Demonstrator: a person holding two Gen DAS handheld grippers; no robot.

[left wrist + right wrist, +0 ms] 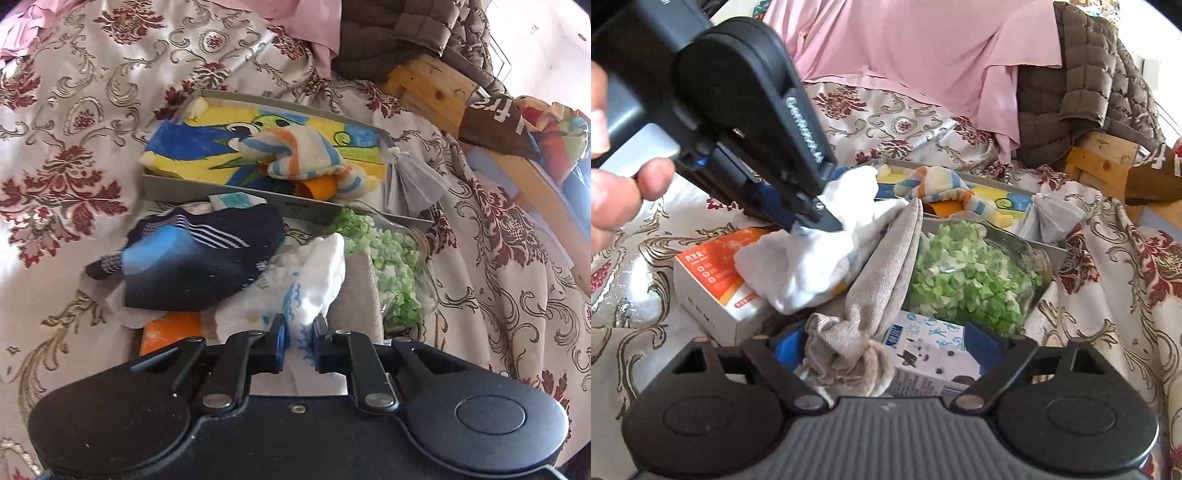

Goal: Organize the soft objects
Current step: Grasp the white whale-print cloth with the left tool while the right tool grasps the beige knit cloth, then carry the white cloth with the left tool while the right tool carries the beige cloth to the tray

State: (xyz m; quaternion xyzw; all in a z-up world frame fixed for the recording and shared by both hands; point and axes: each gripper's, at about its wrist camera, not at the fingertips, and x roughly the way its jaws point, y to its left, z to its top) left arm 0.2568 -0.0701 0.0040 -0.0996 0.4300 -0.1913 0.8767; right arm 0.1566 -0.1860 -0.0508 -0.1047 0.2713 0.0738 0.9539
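Note:
My left gripper (299, 341) is shut on a white cloth with blue stitching (317, 273). The right wrist view shows the same gripper (816, 218) pinching that cloth (812, 258) above an orange-and-white box (713, 280). My right gripper (884, 347) stands open, wide, with a bunched beige cloth (879, 280) and a printed carton (923, 350) between its fingers. A dark navy sock with blue and white stripes (199, 258) lies left of the white cloth. Behind it, a grey tray (207, 186) holds a yellow-and-blue towel (192, 147) and a striped sock (295, 155).
A clear bag of green foam pieces (964, 273) lies right of the beige cloth. A grey tassel (410, 184) hangs at the tray's corner. The floral bedspread (74, 110) lies under everything. Pink fabric (923, 48), a brown quilted jacket (1078, 85) and a wooden frame (432, 85) sit behind.

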